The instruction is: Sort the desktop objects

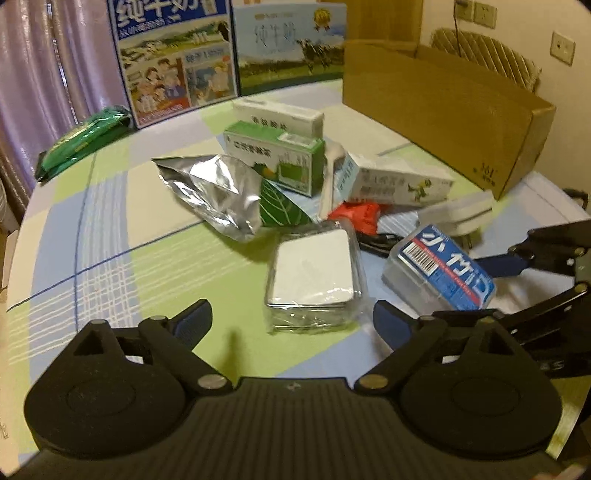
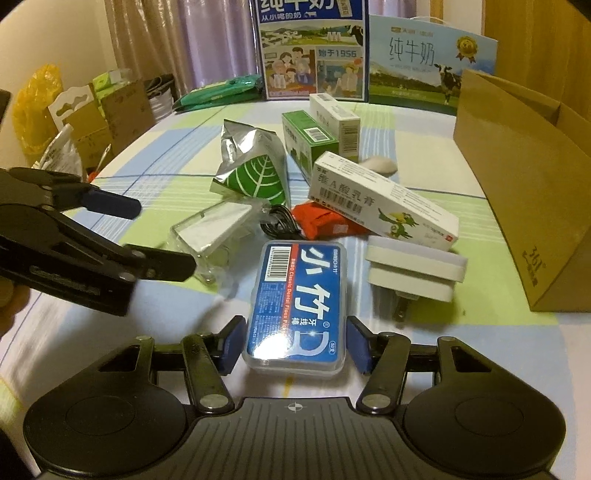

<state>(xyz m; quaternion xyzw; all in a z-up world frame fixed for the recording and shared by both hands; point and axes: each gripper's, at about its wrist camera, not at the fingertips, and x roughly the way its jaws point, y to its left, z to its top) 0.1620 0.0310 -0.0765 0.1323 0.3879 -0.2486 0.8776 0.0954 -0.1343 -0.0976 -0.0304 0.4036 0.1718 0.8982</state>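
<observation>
Label: where we read it, the floss box (image 2: 295, 308) says "Classic Dental Floss Picks".
Right tongs (image 2: 295, 345): released, pads flanking the box.
Left tongs (image 1: 291, 323): released, above the table (image 1: 110, 221).

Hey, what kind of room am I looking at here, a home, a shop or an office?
Most likely a home: a table with a checked cloth, curtains behind it, and household clutter such as milk cartons and a dental floss box.

Checked cloth on worktop (image 2: 424, 321), purple curtains (image 1: 48, 66) behind, cream wall (image 1: 517, 18) with sockets (image 1: 562, 47), boxes (image 2: 110, 110) stacked left, warm dim light.
</observation>
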